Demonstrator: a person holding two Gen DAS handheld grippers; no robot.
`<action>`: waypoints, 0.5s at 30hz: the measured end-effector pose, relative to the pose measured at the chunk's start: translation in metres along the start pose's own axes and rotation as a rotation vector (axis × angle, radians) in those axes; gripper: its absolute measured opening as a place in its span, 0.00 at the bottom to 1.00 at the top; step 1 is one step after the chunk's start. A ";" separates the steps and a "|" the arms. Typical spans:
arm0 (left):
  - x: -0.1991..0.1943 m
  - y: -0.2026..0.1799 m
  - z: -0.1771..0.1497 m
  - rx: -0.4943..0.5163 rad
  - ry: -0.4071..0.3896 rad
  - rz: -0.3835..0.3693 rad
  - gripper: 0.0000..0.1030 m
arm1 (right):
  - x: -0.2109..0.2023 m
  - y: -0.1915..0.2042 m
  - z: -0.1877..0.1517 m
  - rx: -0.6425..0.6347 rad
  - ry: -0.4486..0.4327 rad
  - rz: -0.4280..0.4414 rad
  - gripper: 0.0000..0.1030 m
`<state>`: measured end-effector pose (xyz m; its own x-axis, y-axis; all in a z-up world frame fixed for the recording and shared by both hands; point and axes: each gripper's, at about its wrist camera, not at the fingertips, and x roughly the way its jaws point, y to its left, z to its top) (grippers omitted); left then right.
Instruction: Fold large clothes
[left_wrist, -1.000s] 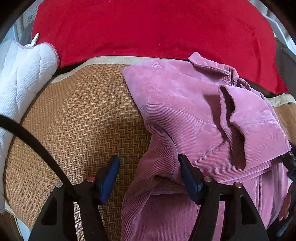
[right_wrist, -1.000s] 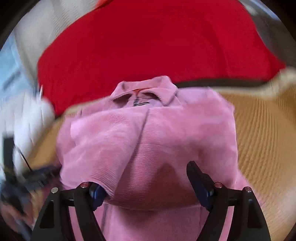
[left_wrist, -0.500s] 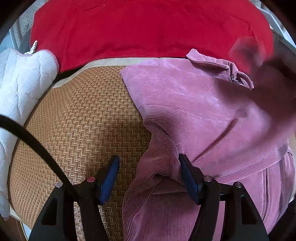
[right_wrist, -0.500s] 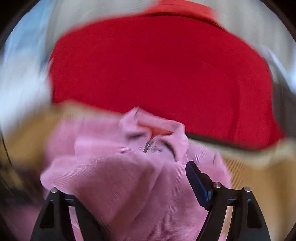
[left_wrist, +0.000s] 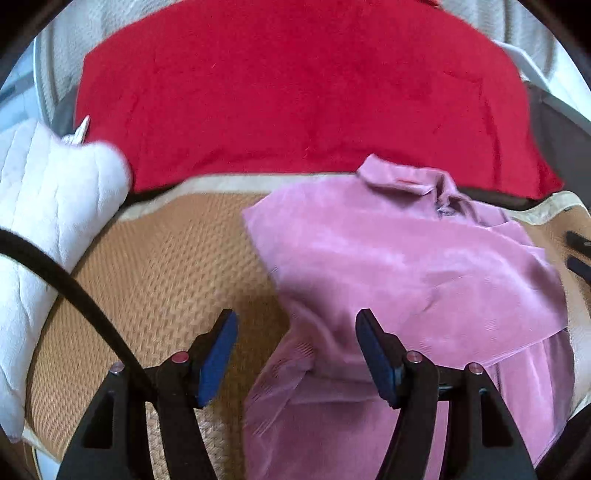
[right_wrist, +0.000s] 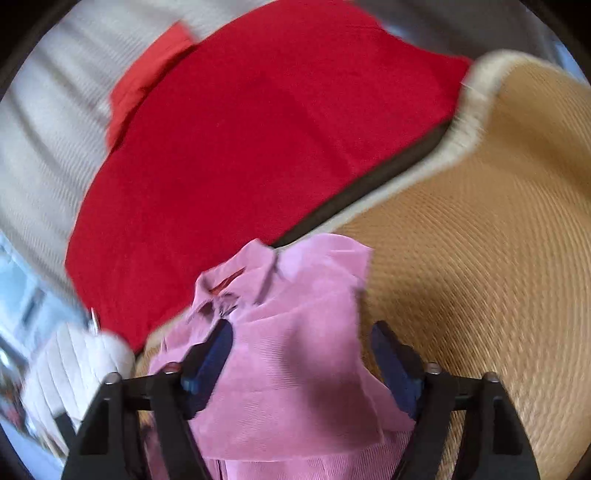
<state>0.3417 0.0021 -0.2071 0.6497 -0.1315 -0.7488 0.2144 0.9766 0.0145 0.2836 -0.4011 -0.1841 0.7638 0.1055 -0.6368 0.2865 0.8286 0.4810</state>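
Pink corduroy jacket (left_wrist: 399, 266) lies partly folded on woven mat (left_wrist: 155, 273). Left gripper (left_wrist: 295, 350) & right gripper (right_wrist: 301, 363): fingers apart, prob. holding nothing (blurry).

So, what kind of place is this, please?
Probably a bedroom at home, with the work done on a bed: a woven summer mat covers the surface, a white quilted pillow lies at its edge, and a red blanket is spread behind the pink corduroy jacket.
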 end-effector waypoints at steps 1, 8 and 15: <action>0.004 -0.005 -0.001 0.020 0.007 -0.003 0.66 | 0.003 0.009 -0.001 -0.053 0.022 -0.010 0.52; 0.039 -0.029 -0.015 0.128 0.100 0.060 0.66 | 0.063 0.015 -0.031 -0.210 0.259 -0.086 0.38; 0.025 -0.033 -0.009 0.135 0.036 0.069 0.66 | 0.036 0.039 -0.024 -0.311 0.156 -0.015 0.40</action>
<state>0.3441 -0.0315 -0.2325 0.6404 -0.0568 -0.7659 0.2679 0.9511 0.1535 0.3084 -0.3516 -0.2034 0.6561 0.1546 -0.7387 0.0889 0.9562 0.2790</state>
